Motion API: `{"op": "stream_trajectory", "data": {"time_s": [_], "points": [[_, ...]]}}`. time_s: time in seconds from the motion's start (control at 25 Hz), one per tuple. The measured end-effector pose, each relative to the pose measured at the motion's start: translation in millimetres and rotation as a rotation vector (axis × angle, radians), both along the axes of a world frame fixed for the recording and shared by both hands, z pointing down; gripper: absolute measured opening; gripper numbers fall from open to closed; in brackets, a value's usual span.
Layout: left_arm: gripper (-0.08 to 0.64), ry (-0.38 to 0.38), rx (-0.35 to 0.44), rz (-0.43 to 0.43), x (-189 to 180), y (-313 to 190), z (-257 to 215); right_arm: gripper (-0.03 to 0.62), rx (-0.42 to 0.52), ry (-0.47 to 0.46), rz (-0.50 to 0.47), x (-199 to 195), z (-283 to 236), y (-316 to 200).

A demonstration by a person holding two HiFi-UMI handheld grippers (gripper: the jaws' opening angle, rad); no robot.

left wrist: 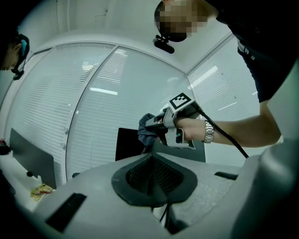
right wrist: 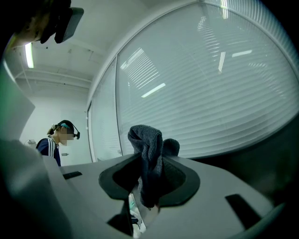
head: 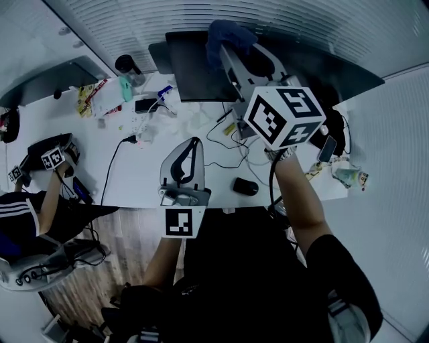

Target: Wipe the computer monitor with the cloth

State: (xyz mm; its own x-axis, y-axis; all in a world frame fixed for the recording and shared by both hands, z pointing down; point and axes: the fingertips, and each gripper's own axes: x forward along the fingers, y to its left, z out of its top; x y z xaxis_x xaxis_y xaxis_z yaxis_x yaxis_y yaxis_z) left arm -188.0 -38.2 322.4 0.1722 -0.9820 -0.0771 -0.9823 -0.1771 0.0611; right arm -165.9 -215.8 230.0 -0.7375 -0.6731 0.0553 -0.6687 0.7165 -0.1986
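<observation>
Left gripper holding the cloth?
No. The left gripper has its jaws together with nothing between them; the cloth is clamped in the right gripper.

Office. I'm at a long white desk [head: 144, 175] with a black flat computer monitor [head: 194, 67] at its far edge. A black oval mouse [head: 245, 186] lies near me among loose black cables [head: 226, 143], and a second dark monitor [head: 50, 79] stands far left. White slatted blinds [head: 201, 17] cover the glass walls. A seated person in a striped sleeve [head: 23, 213] is at the left.
</observation>
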Motion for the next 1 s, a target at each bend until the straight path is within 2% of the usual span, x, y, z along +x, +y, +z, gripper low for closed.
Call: {"op": "stream_trajectory", "data": {"time_s": [0.2, 0.48, 0.64, 1.0], "points": [[0.007, -0.023, -0.015, -0.006, 31.3, -3.3, 2.1, 0.110, -0.011, -0.044, -0.025, 28.5, -3.5, -2.8], [0.007, -0.040, -0.018, 0.002, 49.9, -10.0, -3.7, 0.110, -0.013, -0.039, -0.042, 43.3, -7.1, -7.4], [0.007, -0.044, 0.001, -0.004, 65.0, -13.5, -9.7, 0.110, -0.020, -0.049, -0.034, 62.5, -6.8, -11.6], [0.007, -0.048, -0.012, 0.007, 101.5, -20.0, -11.4, 0.110, -0.028, -0.056, 0.003, 107.0, -7.6, -27.6]]}}
